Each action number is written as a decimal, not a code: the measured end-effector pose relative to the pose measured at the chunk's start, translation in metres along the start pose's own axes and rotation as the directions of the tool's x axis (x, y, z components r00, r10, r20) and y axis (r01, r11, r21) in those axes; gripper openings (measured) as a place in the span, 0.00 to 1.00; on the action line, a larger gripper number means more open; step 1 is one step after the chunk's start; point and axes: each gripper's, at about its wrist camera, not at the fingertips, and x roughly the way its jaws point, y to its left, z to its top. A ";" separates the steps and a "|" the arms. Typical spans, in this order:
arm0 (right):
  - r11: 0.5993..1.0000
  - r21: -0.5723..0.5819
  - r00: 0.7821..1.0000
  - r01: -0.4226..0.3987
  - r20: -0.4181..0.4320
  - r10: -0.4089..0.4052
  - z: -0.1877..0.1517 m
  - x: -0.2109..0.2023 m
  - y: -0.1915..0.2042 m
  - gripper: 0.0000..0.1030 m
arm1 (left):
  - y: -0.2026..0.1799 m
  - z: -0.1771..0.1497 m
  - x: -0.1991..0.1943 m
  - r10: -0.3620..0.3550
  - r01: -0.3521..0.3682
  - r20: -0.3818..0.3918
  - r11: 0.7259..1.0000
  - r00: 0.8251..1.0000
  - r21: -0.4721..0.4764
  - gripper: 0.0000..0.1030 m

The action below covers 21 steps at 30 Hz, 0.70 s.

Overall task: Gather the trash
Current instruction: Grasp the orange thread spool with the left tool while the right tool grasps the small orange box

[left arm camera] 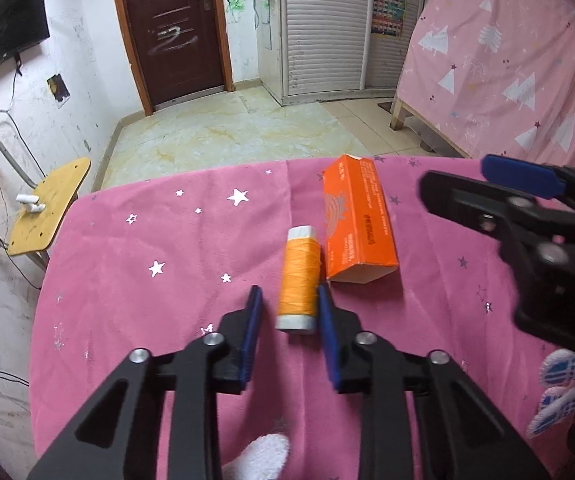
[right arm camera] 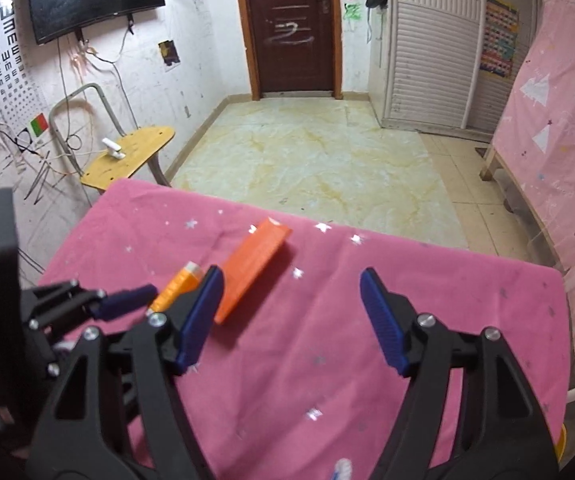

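Table draped in pink plush cloth with silver stars (left arm camera: 135, 304). Lying directly on it: orange roll wound on a white core (left arm camera: 298, 282) and, just beside it, orange rectangular cardboard box (left arm camera: 357, 220), both on their sides near the middle.

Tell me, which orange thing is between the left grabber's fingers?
The round orange thread spool, white at both ends, lies between the left hand-held gripper fingers. The flat orange box lies beside it, outside.

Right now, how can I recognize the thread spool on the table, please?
Find the table's pink star cloth. The thread spool lies near its middle, between the left gripper fingers. It is a small orange cylinder with white ends; the orange box beside it is flat-sided and bigger.
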 end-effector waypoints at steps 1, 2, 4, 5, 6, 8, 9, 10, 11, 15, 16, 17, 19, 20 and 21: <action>1.000 0.000 1.000 -0.007 -0.005 0.007 0.000 0.003 0.002 0.66 | 0.004 0.000 0.000 -0.008 0.008 -0.002 1.000 1.000 -0.019 0.11; 1.000 0.001 1.000 -0.014 -0.014 0.014 0.003 0.007 0.005 0.66 | 0.010 0.000 -0.001 -0.013 0.013 -0.004 0.999 1.000 -0.046 0.11; 1.000 0.006 0.999 -0.029 -0.039 0.029 0.006 0.017 0.009 0.66 | 0.019 0.000 -0.003 -0.016 0.016 0.001 0.997 1.000 -0.075 0.10; 0.999 0.008 0.998 -0.037 -0.052 0.037 0.006 0.022 0.011 0.66 | 0.024 0.000 -0.005 -0.017 0.018 0.003 0.996 1.000 -0.086 0.10; 0.999 0.008 0.997 -0.041 -0.063 0.042 0.007 0.026 0.013 0.66 | 0.028 0.000 -0.007 -0.014 0.015 0.007 0.995 1.000 -0.097 0.10; 0.998 0.008 0.994 -0.057 -0.088 0.058 0.008 0.034 0.018 0.66 | 0.036 0.000 -0.012 -0.009 0.010 0.016 0.993 1.000 -0.117 0.10; 0.998 0.006 0.993 -0.062 -0.098 0.062 0.009 0.037 0.020 0.66 | 0.041 0.000 -0.015 -0.007 0.010 0.020 0.992 1.000 -0.126 0.10; 0.998 0.002 0.992 -0.065 -0.108 0.065 0.008 0.040 0.024 0.66 | 0.045 0.000 -0.018 -0.004 0.008 0.026 0.991 1.000 -0.133 0.10; 0.998 -0.007 0.990 -0.069 -0.123 0.068 0.008 0.044 0.028 0.66 | 0.047 0.000 -0.020 0.000 0.005 0.030 0.990 1.000 -0.140 0.10; 0.997 -0.030 0.986 -0.067 -0.153 0.062 0.008 0.053 0.041 0.57 | 0.052 -0.002 -0.032 0.015 -0.007 0.052 0.989 0.999 -0.147 0.10; 0.997 -0.039 0.985 -0.064 -0.164 0.056 0.007 0.056 0.044 0.46 | 0.053 -0.002 -0.033 0.016 -0.008 0.053 0.989 0.998 -0.145 0.10; 0.997 -0.046 0.983 -0.060 -0.174 0.051 0.006 0.059 0.045 0.42 | 0.052 -0.002 -0.033 0.018 -0.010 0.054 0.990 0.998 -0.142 0.10; 0.997 -0.064 0.983 -0.050 -0.181 0.038 0.005 0.063 0.047 0.32 | 0.051 -0.001 -0.033 0.013 -0.006 0.054 0.991 0.998 -0.131 0.10; 0.997 -0.067 0.984 -0.050 -0.177 0.037 0.005 0.063 0.047 0.31 | 0.048 0.000 -0.033 0.008 -0.002 0.057 0.993 0.998 -0.114 0.10; 0.997 -0.061 0.984 -0.052 -0.175 0.041 0.005 0.062 0.046 0.28 | 0.046 0.000 -0.032 0.011 -0.005 0.059 0.994 0.998 -0.107 0.10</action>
